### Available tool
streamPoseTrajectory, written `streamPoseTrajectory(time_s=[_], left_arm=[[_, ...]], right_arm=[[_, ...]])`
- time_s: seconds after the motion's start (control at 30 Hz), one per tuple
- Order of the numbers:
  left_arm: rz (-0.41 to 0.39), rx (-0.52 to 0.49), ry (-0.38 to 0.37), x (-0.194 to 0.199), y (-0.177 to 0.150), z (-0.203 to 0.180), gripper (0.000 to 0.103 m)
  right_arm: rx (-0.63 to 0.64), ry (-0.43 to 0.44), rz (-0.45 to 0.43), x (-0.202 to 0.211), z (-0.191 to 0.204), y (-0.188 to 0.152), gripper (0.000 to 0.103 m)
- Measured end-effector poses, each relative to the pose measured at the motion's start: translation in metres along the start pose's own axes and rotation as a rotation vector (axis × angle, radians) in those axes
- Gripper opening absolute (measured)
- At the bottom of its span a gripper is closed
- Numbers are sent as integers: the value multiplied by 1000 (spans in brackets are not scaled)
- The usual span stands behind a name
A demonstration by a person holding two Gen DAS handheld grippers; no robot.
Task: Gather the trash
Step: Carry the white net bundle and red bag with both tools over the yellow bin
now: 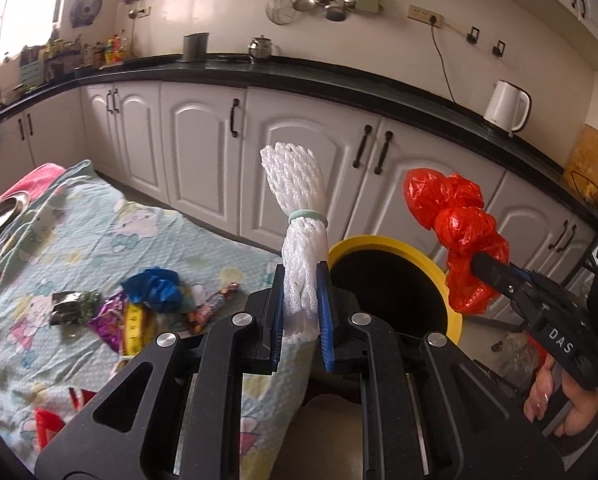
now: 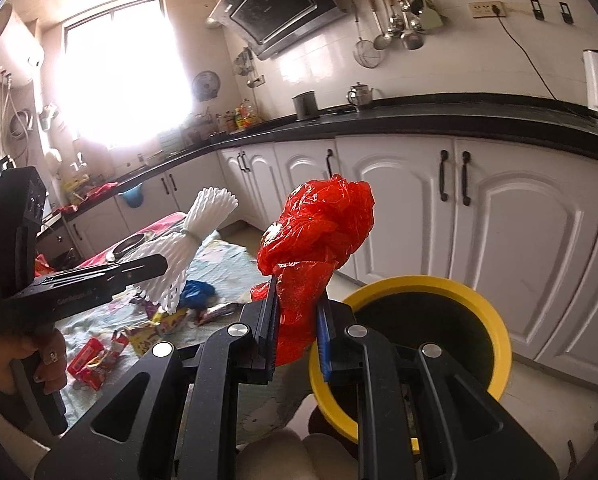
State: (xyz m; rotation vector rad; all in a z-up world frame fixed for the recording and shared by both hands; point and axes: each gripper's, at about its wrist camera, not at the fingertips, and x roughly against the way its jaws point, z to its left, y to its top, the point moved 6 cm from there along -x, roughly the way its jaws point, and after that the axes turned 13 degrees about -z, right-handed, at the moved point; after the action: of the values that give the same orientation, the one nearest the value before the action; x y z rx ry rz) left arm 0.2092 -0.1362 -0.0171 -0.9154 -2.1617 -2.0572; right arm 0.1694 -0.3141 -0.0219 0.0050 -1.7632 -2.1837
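My left gripper point(image 1: 302, 316) is shut on a white foam net bundle point(image 1: 299, 216) tied with a pale green band, held upright beside the bin. My right gripper point(image 2: 297, 332) is shut on a crumpled red plastic bag point(image 2: 319, 232), held above the near rim of the yellow-rimmed black bin point(image 2: 495, 312). The bin point(image 1: 451, 280) also shows in the left wrist view, with the red bag point(image 1: 459, 232) over its right rim. The foam net point(image 2: 187, 248) and left gripper point(image 2: 155, 270) show at left in the right wrist view.
A table with a patterned cloth point(image 1: 79, 224) holds wrappers point(image 1: 119, 320), a blue bag point(image 1: 155, 284) and a metal bowl point(image 1: 3, 212). White cabinets point(image 1: 203, 152) under a black counter point(image 1: 339, 80) stand behind. A white kettle point(image 1: 507, 106) sits on the counter.
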Motion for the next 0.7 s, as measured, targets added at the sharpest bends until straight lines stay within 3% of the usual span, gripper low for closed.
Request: streamPoseTrajectory(time_s=[0.4,0.7], left_arm=[[66,-50,-64,-30,-20,-37,10],[147,-75,-117,-64,-45,-64,10]], right_arm=[[-28,-91,15,2,-44,-11,15],[-63,-170,87,-9,-82,-41,15]])
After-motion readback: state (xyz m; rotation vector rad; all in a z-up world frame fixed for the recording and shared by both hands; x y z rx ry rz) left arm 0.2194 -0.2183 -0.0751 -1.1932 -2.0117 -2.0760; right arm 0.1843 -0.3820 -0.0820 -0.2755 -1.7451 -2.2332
